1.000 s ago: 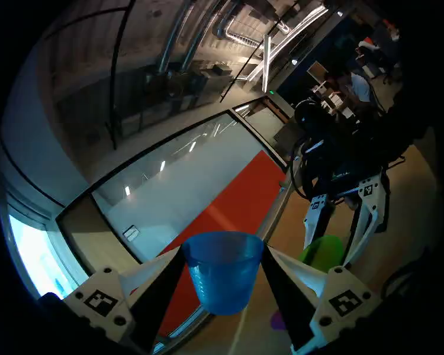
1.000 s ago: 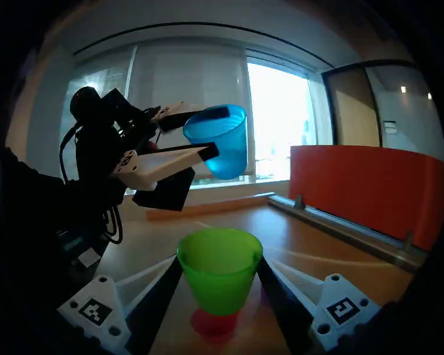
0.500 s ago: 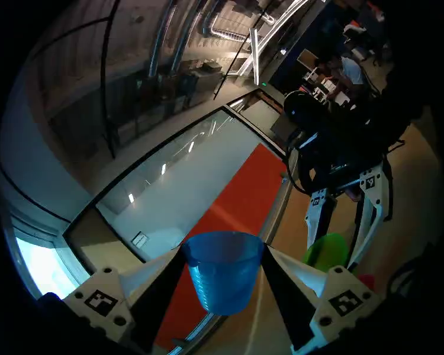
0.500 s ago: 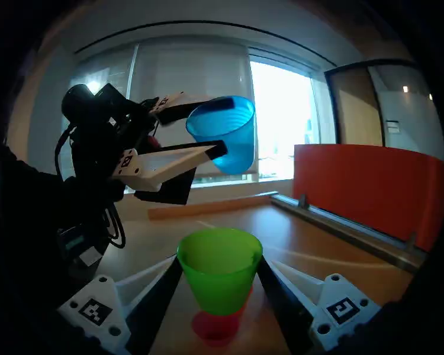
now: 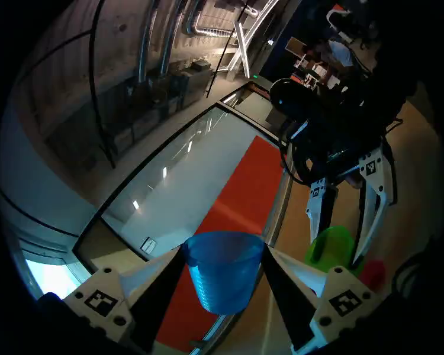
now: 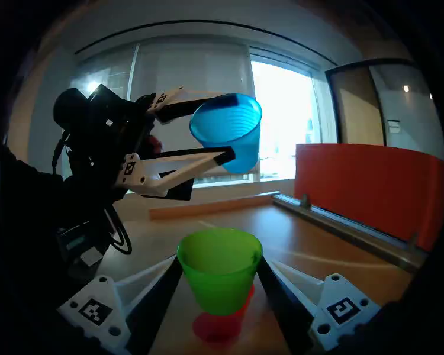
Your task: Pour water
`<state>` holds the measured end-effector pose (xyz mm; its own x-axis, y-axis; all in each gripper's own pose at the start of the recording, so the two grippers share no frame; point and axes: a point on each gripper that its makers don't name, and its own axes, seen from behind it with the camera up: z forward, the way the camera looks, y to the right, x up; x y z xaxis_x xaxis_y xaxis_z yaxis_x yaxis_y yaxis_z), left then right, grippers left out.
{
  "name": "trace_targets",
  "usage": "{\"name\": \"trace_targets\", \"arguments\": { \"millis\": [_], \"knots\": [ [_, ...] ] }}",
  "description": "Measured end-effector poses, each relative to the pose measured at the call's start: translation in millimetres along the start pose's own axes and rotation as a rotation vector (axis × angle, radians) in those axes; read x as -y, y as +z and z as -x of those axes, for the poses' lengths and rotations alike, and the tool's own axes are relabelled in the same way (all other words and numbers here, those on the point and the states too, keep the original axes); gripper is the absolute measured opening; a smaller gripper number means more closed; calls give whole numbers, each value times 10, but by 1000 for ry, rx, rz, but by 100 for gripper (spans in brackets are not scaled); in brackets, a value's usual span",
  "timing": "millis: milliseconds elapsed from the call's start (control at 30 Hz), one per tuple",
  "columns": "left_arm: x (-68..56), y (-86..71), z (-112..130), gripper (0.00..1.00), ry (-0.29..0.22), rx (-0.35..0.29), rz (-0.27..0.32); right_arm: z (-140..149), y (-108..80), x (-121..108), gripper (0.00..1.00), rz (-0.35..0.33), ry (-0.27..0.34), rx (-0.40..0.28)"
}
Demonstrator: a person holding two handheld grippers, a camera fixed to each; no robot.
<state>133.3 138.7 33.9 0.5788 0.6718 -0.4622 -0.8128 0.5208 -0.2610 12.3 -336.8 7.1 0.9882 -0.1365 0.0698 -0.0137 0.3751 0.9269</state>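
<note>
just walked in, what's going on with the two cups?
A person holds a claw in each hand. The left claw grips a blue cup, raised and tipped above the green cup. The right claw holds the green cup upright, low over the wooden table. A red object sits just under the green cup. No stream of water is visible, and I cannot tell whether the blue cup holds any.

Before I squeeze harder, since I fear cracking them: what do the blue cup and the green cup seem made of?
Blue cup: probably thin translucent plastic, glossy; daylight glows through its wall, with fine horizontal ridges. Green cup: likely the same plastic, smooth and slightly shiny; its rim and wall glow with light.
</note>
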Motion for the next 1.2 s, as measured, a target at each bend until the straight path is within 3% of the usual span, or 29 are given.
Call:
{"name": "trace_targets", "arguments": {
  "millis": [700, 1200],
  "knots": [
    [-32, 36, -49, 88, 102, -2, -7, -33, -11, 5, 90, 0, -4, 4],
    [-46, 32, -104, 88, 146, -10, -15, -45, -36, 15, 90, 1, -11, 7]
  ]
}}
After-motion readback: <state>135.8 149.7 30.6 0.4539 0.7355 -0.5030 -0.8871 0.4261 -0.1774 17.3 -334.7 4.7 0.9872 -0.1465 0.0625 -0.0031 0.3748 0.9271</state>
